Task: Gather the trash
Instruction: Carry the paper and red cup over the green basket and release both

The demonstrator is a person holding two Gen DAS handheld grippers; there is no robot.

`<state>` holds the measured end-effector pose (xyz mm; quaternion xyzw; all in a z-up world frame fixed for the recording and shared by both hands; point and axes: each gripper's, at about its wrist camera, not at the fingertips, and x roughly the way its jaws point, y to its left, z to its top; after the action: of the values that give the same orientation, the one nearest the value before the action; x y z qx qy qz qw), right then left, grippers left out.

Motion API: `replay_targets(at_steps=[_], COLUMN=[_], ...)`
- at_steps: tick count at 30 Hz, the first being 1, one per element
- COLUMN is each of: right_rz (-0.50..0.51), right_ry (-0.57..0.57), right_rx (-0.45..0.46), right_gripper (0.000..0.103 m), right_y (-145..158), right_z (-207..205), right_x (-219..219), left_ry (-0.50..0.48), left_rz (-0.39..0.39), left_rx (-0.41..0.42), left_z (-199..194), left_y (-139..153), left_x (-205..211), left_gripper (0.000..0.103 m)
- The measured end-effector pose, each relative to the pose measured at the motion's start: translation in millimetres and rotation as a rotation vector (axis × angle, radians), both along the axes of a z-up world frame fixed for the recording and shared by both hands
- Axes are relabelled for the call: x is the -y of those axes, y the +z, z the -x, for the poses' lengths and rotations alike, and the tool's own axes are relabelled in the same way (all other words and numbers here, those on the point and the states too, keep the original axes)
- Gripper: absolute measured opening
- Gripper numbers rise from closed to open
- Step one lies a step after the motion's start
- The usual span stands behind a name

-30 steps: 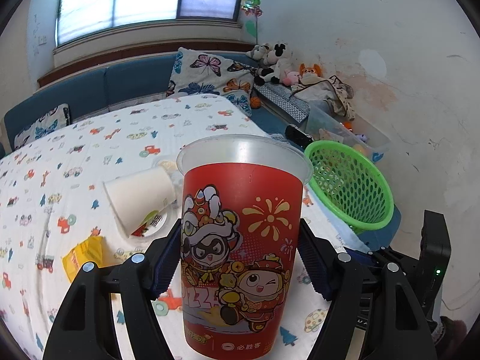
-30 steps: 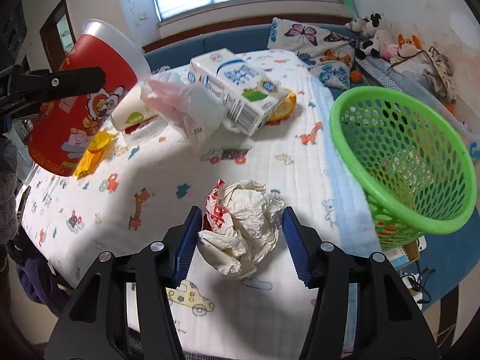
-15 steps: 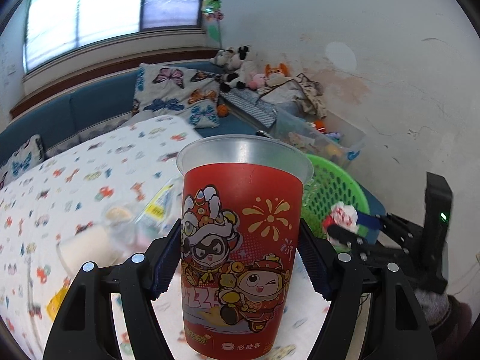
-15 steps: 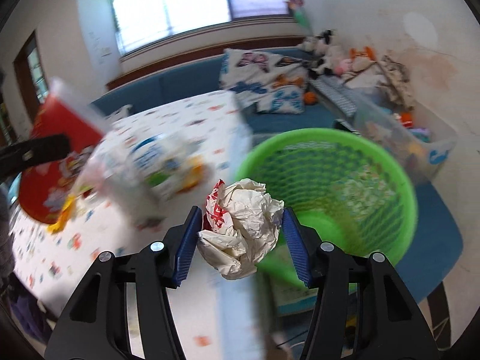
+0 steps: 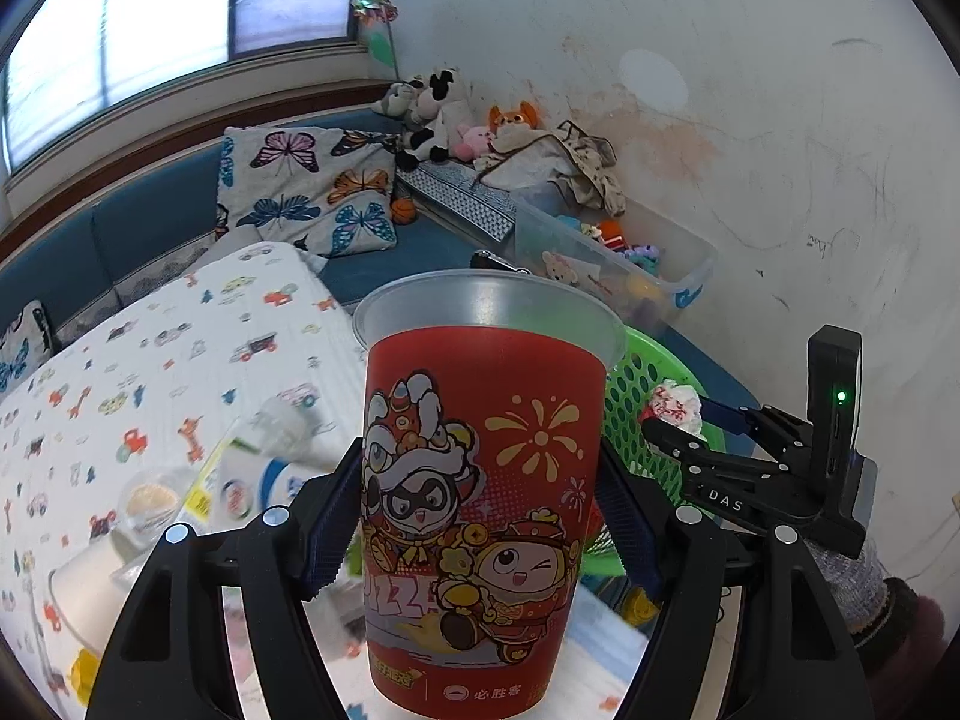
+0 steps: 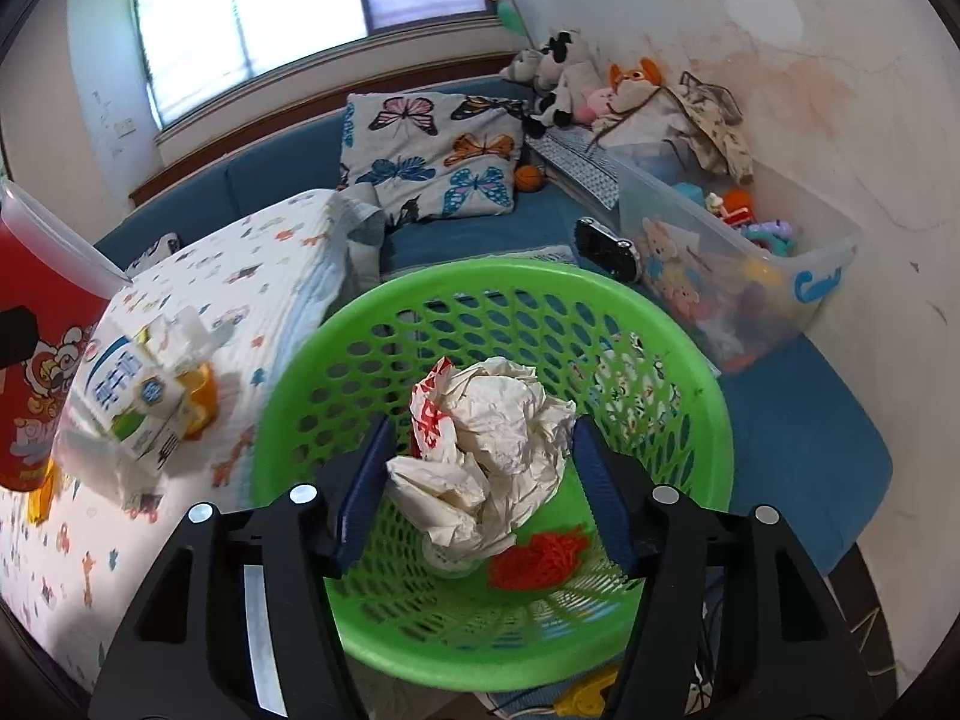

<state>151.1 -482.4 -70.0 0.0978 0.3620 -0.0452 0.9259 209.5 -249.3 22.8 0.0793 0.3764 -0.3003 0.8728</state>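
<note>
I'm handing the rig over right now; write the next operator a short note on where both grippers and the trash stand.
Left gripper: shut on the red cartoon-printed plastic cup, held upright beside the green perforated plastic basket.
Right gripper: shut on the crumpled white paper wrapper, above the basket opening.
Done: red crumpled scrap lies in the basket.
Left: release the wrapper, bin the cup, then fetch the milk carton and other litter on the bed.

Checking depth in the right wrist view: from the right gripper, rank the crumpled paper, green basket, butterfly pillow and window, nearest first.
1. crumpled paper, between the jaws of the right gripper.
2. green basket, directly below and ahead.
3. butterfly pillow, beyond the basket on the blue couch.
4. window, upper back wall.
</note>
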Motion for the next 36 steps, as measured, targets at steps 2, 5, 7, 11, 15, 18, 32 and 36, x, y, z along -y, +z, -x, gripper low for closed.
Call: replay_targets(at_steps=[2, 5, 7, 11, 15, 18, 32, 36], right_rz=[-0.002, -0.002, 0.000, 0.006, 0.009, 0.013, -0.017, -0.024], right_ry=[-0.004, -0.011, -0.015, -0.025, -0.035, -0.043, -0.070, -0.075], right_rx=[0.006, 0.013, 0.018, 0.030, 0.043, 0.045, 0.047, 0.045], right_gripper=[0.066, 0.068, 0.068, 0.070, 0.072, 0.072, 0.073, 0.073], right_y=[-0.4, 0.1, 1.5, 4.5, 6.9, 6.6, 0.5, -1.9], right_z=[-1.4, -1.0, 1.3, 9.1, 19.5, 27.3, 43.5, 45.2], right_x=[3.0, 6.6, 8.1, 12.8, 16.3, 18.6, 27.4, 29.9], left_ry=[-0.008, -0.020, -0.030, -0.052, -0.070, -0.086, -0.111, -0.115], left_rz=[-0.010, -0.019, -0.024, -0.049, -0.080, -0.093, -0.147, -0.158], left_rx=[-0.002, -0.010, -0.018, -0.029, -0.040, -0.059, -0.130, -0.149], left_z=[-1.9, -4.8, -8.2, -16.3, -24.1, -26.9, -40.1, -40.6], left_y=[-2.6, -7.3, -10.6, -19.0, -29.1, -37.3, -70.4, -77.5], left_x=[7.5, 19.6, 27.7, 46.8, 65.2, 78.1, 114.2, 118.6], left_gripper=[0.070, 0.070, 0.070, 0.070, 0.070, 0.070, 0.071, 0.071])
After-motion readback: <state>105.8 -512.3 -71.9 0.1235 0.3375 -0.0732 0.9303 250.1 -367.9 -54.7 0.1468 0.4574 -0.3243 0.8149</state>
